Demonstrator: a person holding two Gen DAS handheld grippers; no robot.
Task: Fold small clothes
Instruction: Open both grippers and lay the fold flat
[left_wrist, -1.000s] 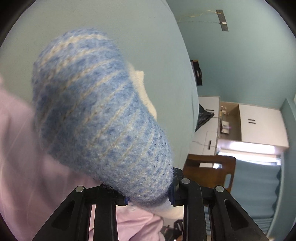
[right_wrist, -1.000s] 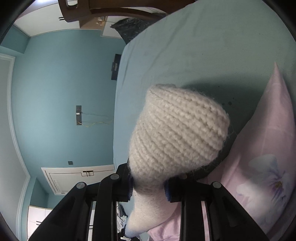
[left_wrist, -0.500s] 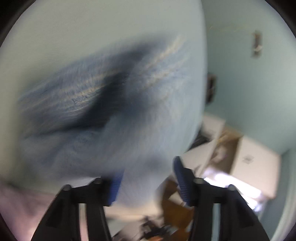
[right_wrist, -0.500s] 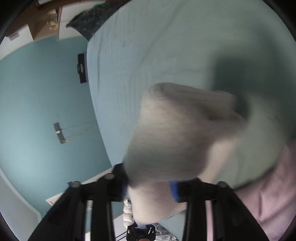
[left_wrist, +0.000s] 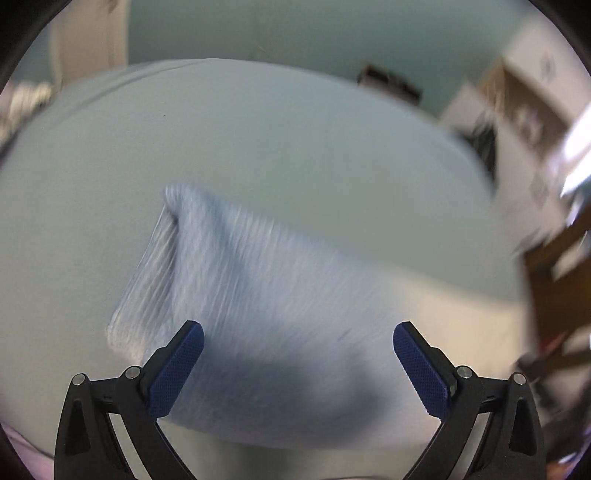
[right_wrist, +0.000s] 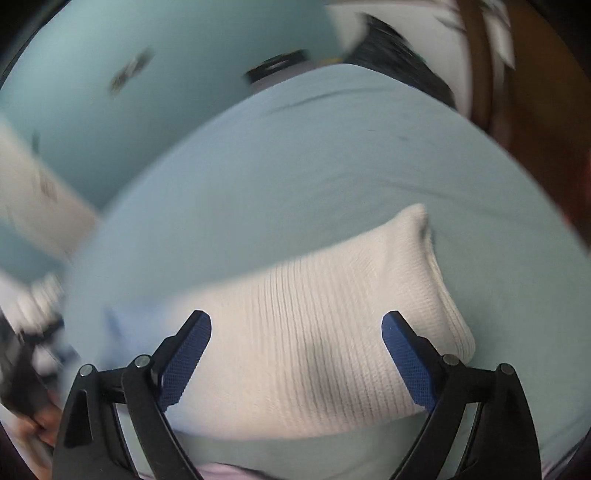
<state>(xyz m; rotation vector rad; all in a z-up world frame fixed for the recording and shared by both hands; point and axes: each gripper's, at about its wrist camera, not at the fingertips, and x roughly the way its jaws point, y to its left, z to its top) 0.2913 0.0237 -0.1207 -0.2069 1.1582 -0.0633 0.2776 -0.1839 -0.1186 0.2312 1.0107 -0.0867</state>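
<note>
Knit garment (left_wrist: 266, 314) dropped on bed sheet (left_wrist: 258, 147), left gripper (left_wrist: 298, 363) and right gripper (right_wrist: 296, 354) opening, empty; risk of unrolling, fold unpinned

Both views ride on hand-held grippers and look steeply down along their own black fingers with blue ribbed pads, close above a bed covered by a pale blue-green sheet (left_wrist: 277, 147).

The left wrist view faces the sheet's far edge and the teal wall beyond, with the sheet's right edge and white cupboards (left_wrist: 524, 92) at its right. A blurred blue-and-cream striped knitted piece (left_wrist: 258, 314) fills its lower middle.

The right wrist view sees the sheet's far left edge, the teal wall (right_wrist: 129, 110) and a brown wooden chair (right_wrist: 517, 92) at upper right, close over a cream ribbed knitted piece (right_wrist: 314, 332).

Both share the sheet and wall.
</note>
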